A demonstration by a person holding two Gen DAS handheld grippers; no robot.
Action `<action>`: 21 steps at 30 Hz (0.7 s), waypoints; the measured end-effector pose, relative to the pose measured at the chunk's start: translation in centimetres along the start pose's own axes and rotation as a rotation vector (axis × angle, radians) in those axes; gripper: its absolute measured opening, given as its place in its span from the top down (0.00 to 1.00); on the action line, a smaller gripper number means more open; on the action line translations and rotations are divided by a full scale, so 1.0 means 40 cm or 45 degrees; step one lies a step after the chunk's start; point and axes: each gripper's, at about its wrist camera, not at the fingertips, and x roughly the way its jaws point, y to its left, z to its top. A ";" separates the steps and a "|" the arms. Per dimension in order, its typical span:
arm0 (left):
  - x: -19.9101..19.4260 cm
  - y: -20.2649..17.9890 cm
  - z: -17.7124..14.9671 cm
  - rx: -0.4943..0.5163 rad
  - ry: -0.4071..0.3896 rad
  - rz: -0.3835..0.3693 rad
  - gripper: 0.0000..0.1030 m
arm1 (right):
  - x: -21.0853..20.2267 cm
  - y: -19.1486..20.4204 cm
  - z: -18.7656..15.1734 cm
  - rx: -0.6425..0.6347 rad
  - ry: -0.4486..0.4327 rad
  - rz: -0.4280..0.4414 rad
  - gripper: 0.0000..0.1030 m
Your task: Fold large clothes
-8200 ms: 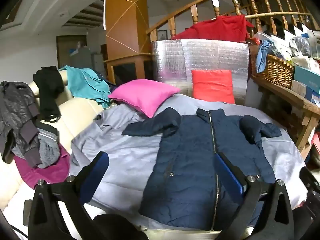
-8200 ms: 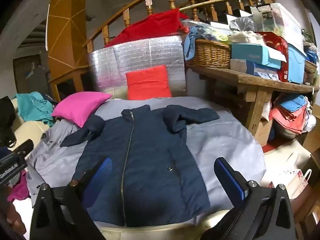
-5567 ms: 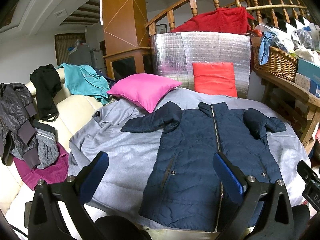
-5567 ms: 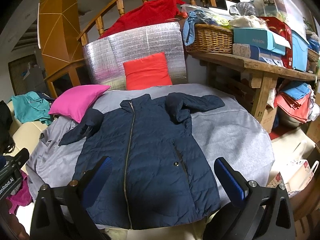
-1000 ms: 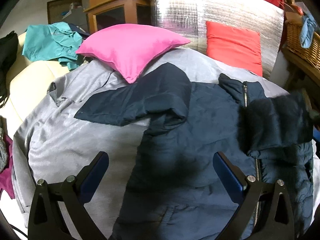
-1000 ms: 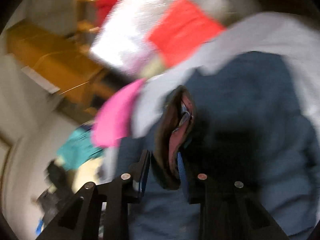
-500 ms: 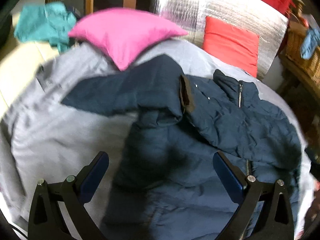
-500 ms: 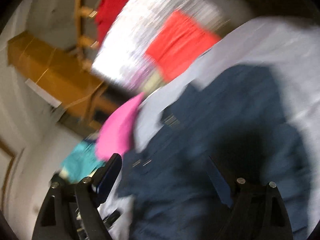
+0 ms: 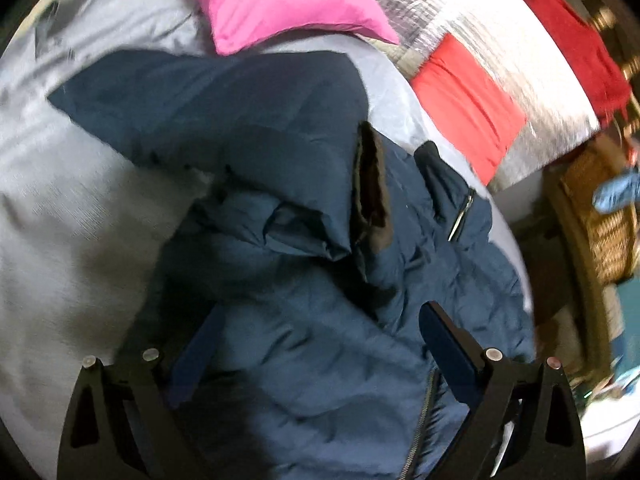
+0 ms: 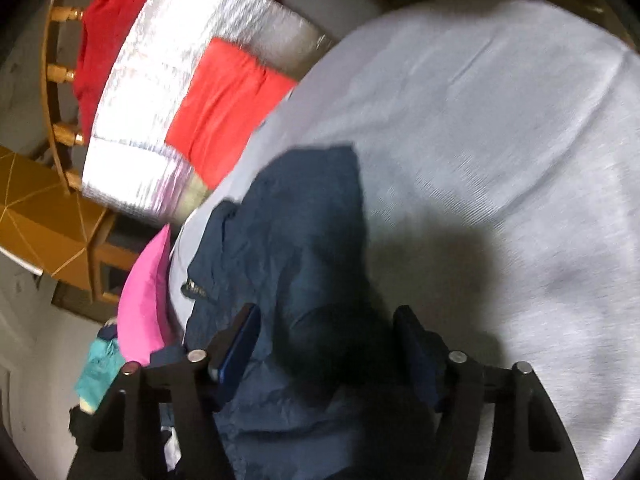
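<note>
Your left gripper (image 9: 316,344) hangs over the navy jacket (image 9: 320,320), pointing down at it. Its jaws stand wide and are closing a little, with nothing pinched between them. The jacket lies on the grey sheet (image 9: 72,208) that covers the table. One sleeve (image 9: 180,96) stretches out to the left across the sheet. The other sleeve is folded over the chest, and its dark brown cuff (image 9: 370,196) rests just beside the collar zipper (image 9: 460,216). A pink pillow (image 9: 280,0) sits on the sheet beyond the outstretched sleeve, a red cushion (image 9: 464,104) leans on a silver foil panel (image 9: 500,40) further right, and a wicker basket (image 9: 600,220) stands at the far right.

Your right gripper (image 10: 326,344) is tilted down over the jacket's right edge (image 10: 300,232). Its jaws are about half open and closing. Jacket fabric lies between the fingers (image 10: 240,344), but the blurred view does not show that they press on it. To the right of the jacket the sheet is bare (image 10: 500,140).
</note>
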 end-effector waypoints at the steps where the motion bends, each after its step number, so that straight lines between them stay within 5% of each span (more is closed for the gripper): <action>1: 0.008 0.005 0.003 -0.029 0.007 -0.017 0.05 | 0.008 0.009 -0.004 -0.022 0.006 -0.009 0.36; 4: 0.030 0.017 0.016 -0.090 0.001 -0.059 0.05 | 0.047 0.038 -0.018 -0.125 0.026 -0.098 0.59; 6: 0.042 0.020 0.024 -0.121 -0.006 -0.099 0.09 | 0.053 0.052 -0.028 -0.162 -0.002 -0.167 0.63; 8: 0.056 0.021 0.029 -0.154 0.005 -0.152 0.35 | 0.046 0.060 -0.031 -0.174 -0.031 -0.193 0.69; 10: 0.076 0.016 0.030 -0.178 0.043 -0.185 0.48 | 0.033 0.076 -0.037 -0.228 -0.088 -0.230 0.72; 14: 0.105 0.003 0.022 -0.183 0.062 -0.168 0.58 | 0.016 0.106 -0.045 -0.309 -0.180 -0.298 0.74; 21: 0.127 -0.017 0.012 -0.128 0.119 -0.091 0.80 | 0.044 0.087 -0.036 -0.296 -0.129 -0.356 0.74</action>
